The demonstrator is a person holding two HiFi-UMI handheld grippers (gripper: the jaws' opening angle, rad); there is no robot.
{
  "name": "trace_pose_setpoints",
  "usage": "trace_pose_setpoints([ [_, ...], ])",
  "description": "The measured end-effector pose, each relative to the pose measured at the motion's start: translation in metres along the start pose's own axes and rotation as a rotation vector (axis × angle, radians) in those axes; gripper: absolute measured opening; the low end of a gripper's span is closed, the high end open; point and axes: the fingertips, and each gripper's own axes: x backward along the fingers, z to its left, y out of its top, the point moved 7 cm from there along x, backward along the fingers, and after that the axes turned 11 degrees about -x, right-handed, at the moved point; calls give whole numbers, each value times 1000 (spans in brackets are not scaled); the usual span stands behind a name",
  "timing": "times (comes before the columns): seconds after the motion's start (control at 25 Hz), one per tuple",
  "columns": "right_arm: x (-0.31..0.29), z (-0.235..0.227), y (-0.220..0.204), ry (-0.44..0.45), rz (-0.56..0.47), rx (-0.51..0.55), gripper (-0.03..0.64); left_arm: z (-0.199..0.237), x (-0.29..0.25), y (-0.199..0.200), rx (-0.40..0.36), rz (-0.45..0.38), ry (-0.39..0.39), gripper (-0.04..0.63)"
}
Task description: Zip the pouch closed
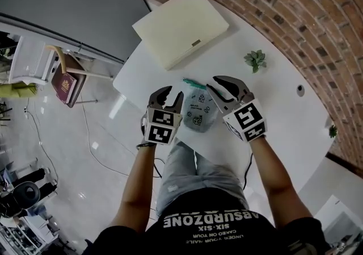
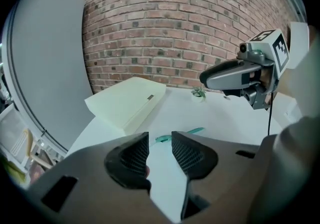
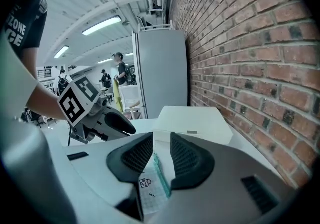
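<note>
The pouch [image 1: 199, 113] lies flat on the white surface [image 1: 283, 95], between the 2 hand-held grippers. Left hand-held gripper [image 1: 170, 95]: jaws apart, nothing gripped. Right hand-held gripper [image 1: 222, 88]: jaws apart, nothing gripped; the pouch's teal zip edge [image 3: 161, 175] shows through the gap.
</note>
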Motion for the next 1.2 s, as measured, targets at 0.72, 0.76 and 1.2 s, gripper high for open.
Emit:
trace_pose_setpoints([
  [0.72, -58, -17, -11, 18, 146, 19, 94, 13, -88, -21, -373, 233, -154, 124],
  [0.76, -61, -18, -11, 18, 150, 18, 94, 13, -91, -22, -378, 240, -163, 124],
  [1.2, -91, -20, -24, 46, 225, 31, 94, 12, -104, -34, -362, 256, -191, 88],
])
